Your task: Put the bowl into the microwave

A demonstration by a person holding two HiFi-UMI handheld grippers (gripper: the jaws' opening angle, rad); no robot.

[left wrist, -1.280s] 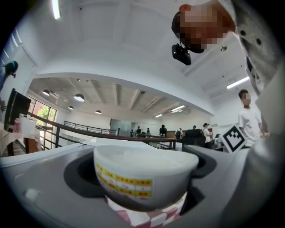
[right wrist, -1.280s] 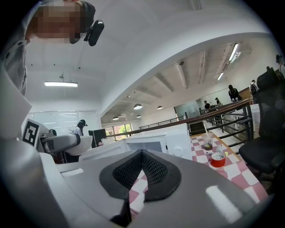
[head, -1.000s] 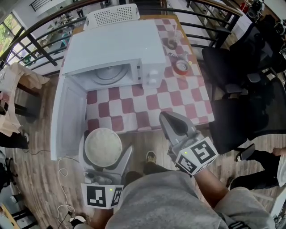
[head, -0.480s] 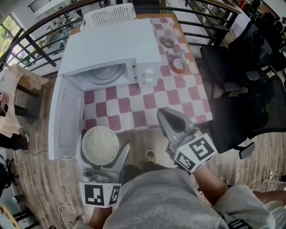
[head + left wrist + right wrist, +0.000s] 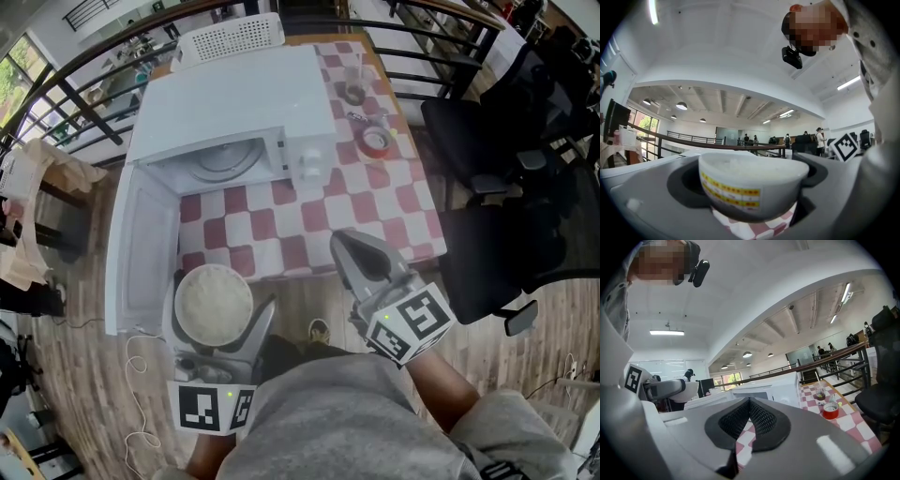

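One small table under a red-and-white checked cloth (image 5: 319, 216) stands on plank flooring (image 5: 84, 375) beside a black railing (image 5: 58, 92). On it I see the boxy white microwave (image 5: 234, 98), its door (image 5: 142, 248) swung open. My left gripper (image 5: 221, 317) is clamped on the round white bowl (image 5: 215, 302) of pale filling, just off the table's near edge. Only that gripper's view shows the bowl's yellow label band (image 5: 733, 190). My right gripper (image 5: 351, 246) has its fingers together, empty.
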